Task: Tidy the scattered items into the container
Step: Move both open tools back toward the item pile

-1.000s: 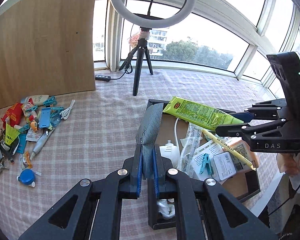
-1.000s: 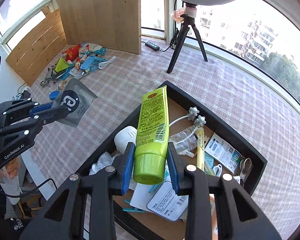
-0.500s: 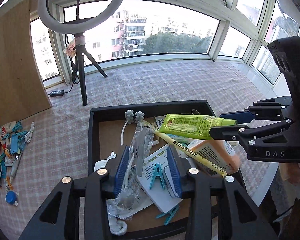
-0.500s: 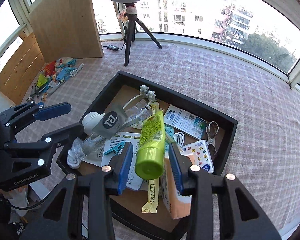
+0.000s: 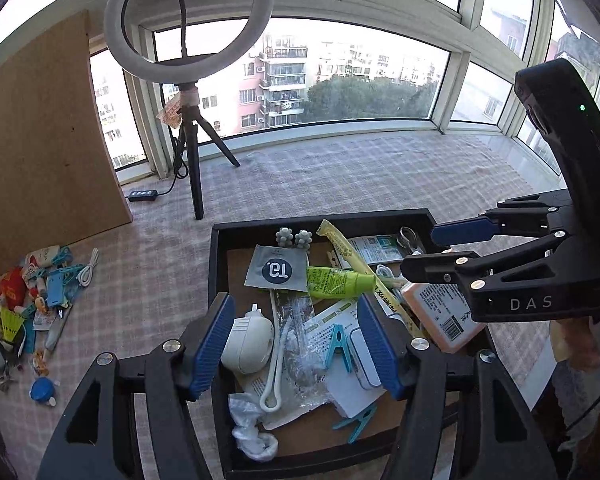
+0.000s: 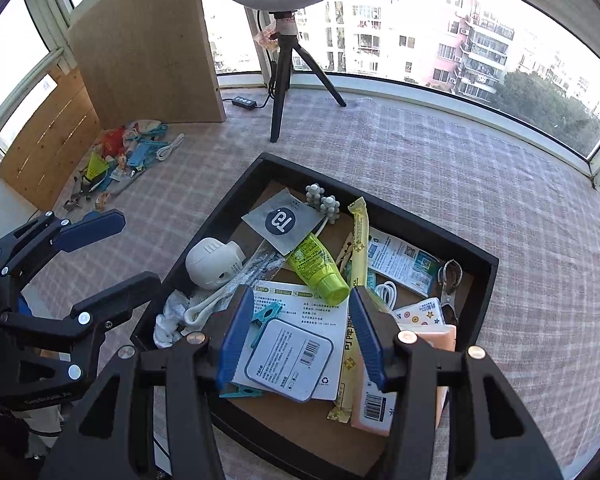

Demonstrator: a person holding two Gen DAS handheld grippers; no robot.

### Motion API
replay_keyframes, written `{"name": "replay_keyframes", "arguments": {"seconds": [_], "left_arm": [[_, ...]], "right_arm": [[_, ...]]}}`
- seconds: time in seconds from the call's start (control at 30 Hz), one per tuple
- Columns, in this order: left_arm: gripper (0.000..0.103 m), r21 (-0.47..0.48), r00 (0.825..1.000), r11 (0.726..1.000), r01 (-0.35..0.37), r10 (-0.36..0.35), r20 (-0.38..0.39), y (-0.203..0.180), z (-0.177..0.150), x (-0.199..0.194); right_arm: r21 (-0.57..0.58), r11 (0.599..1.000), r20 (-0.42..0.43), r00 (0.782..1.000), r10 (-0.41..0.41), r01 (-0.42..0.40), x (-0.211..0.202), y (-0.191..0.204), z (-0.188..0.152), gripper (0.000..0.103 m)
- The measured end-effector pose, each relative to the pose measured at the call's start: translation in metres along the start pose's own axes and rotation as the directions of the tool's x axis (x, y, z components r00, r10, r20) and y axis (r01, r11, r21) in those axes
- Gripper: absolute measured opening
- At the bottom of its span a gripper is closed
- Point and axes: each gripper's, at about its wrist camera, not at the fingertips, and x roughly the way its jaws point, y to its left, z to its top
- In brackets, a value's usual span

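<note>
The black tray (image 5: 218, 256) (image 6: 420, 224) holds several items. The grey sachet (image 5: 277, 268) (image 6: 282, 220) lies flat at its far side. The green tube (image 5: 336, 281) (image 6: 318, 266) lies beside it, partly over it. My left gripper (image 5: 296, 344) is open and empty above the tray's near side; it shows in the right wrist view (image 6: 112, 252) at the tray's left edge. My right gripper (image 6: 300, 340) is open and empty over a white case (image 6: 290, 356); it shows in the left wrist view (image 5: 432, 252) at the tray's right.
A pile of scattered small items (image 5: 32, 304) (image 6: 128, 152) lies on the checked cloth by a wooden board (image 5: 40, 140). A ring light on a tripod (image 5: 192, 152) stands behind the tray, with a power strip (image 5: 142, 195) near it.
Both grippers opened. The left let go of the grey sachet and the right let go of the green tube; both now lie in the tray. Both grippers drew back a little.
</note>
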Motion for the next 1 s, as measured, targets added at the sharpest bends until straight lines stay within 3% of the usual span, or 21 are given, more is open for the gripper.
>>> {"name": "replay_keyframes", "arguments": {"seconds": [0.37,0.63,0.83,1.0], "left_arm": [[0.061,-0.152,0.992,0.981,-0.123,0.122,-0.016,0.093,-0.031,-0.02],[0.061,-0.31,0.971,0.92,-0.241,0.226,-0.081,0.186,-0.071,-0.025],[0.06,-0.397,0.947,0.86,-0.321,0.284,-0.15,0.259,-0.108,-0.022],[0.06,-0.374,0.936,0.861,-0.345,0.284,-0.208,0.303,-0.132,-0.008]], "right_arm": [[-0.129,0.987,-0.03,0.995,0.095,-0.098,0.044,0.089,0.041,0.049],[-0.223,0.953,-0.017,0.978,0.207,-0.206,0.086,0.164,0.076,0.049],[-0.309,0.915,-0.087,0.966,0.243,-0.259,0.129,0.225,0.098,0.049],[-0.269,0.919,-0.177,0.953,0.247,-0.288,0.174,0.261,0.119,0.049]]}}
